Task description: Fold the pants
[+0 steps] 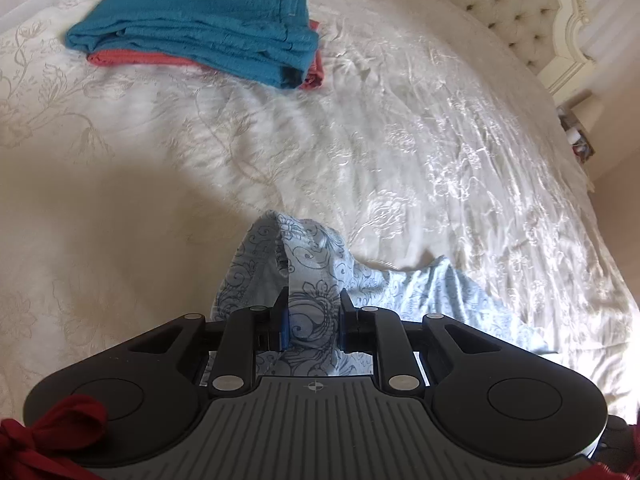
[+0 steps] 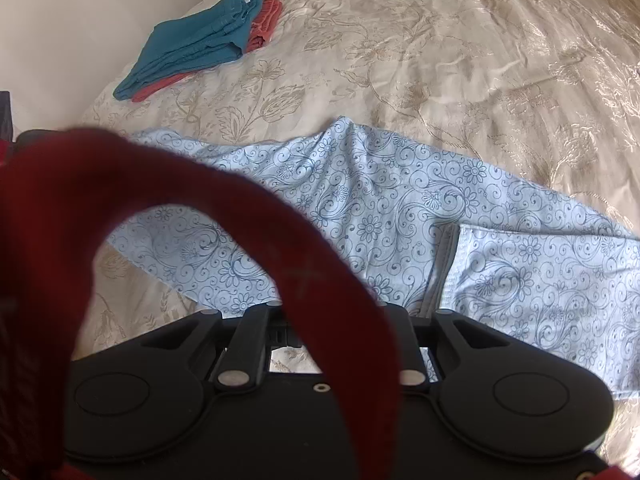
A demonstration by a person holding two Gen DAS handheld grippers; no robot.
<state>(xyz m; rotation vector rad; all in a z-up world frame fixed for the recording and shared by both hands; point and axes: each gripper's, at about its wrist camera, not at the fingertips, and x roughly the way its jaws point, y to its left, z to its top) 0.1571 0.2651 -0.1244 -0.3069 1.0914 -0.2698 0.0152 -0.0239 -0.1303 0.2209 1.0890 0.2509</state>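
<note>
Pants (image 2: pixel 400 208) of pale blue cloth with a dark floral scroll print lie spread across the near part of the bed (image 1: pixel 400 140), one hem edge showing toward the right in the right wrist view. At the near edge of the garment, the left claw (image 1: pixel 313 312) has a bunched fold of this cloth between its two fingers (image 1: pixel 282 312); the pads press on the fabric from both sides, and the gathered cloth stands up in a peak just beyond the tips. The remainder of the garment trails away to the right, resting on the bedspread.

The right claw (image 2: pixel 340 320) sits over the near edge of the same garment. A red strap (image 2: pixel 320 272) loops close across the lens and covers the fingertips, so I cannot tell how far this claw is parted or whether it holds anything.

Farther off, on the far left part of the bed, folded teal pants (image 1: pixel 200 20) rest on top of a folded coral garment (image 1: pixel 120 58), well apart from the blue pants. A tufted headboard (image 1: pixel 500 4) stands at the far right in the left wrist view.
</note>
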